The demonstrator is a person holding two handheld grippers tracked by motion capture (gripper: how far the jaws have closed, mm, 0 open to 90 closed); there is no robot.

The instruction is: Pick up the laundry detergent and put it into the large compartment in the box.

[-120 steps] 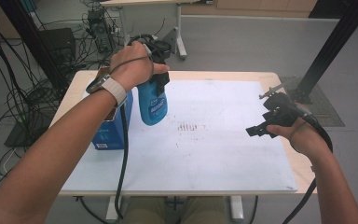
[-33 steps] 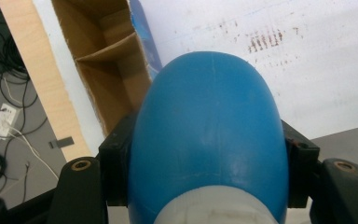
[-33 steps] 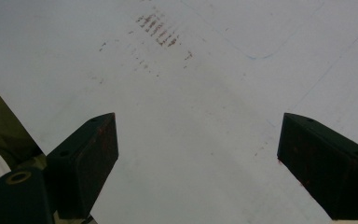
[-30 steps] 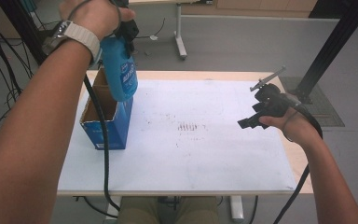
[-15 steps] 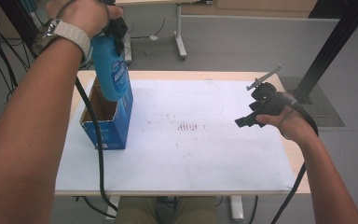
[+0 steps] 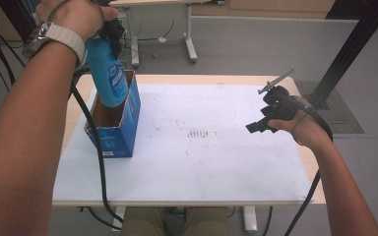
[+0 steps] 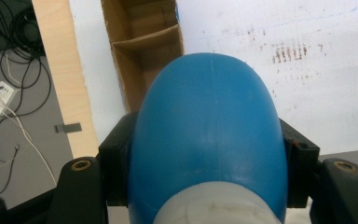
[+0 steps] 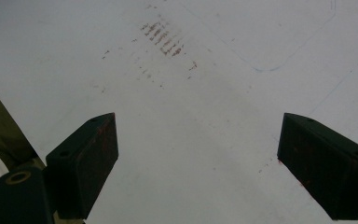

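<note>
Half your smooth blue plastic bottle [image 6: 104, 69] hides the cardboard box [image 6: 128, 123]; left claw [image 7: 205, 154] clamps it, right claw [image 8: 200, 172] gapes wide.

Left gripper [image 7: 205, 154]: black body, two blocky black pads, a brass-ringed screw hole behind each jaw.
Right gripper [image 8: 198, 163]: matte black jaw blocks with reddish scuffs; a brass-ringed hole sat behind one jaw.
Cables: a thick black cable [image 6: 96, 162] trailed back from each gripper, away from the jaws.
Wrist: a pale-strapped watch [image 6: 54, 39] was worn behind the left gripper.
Sleeves: forearms were bare.
</note>
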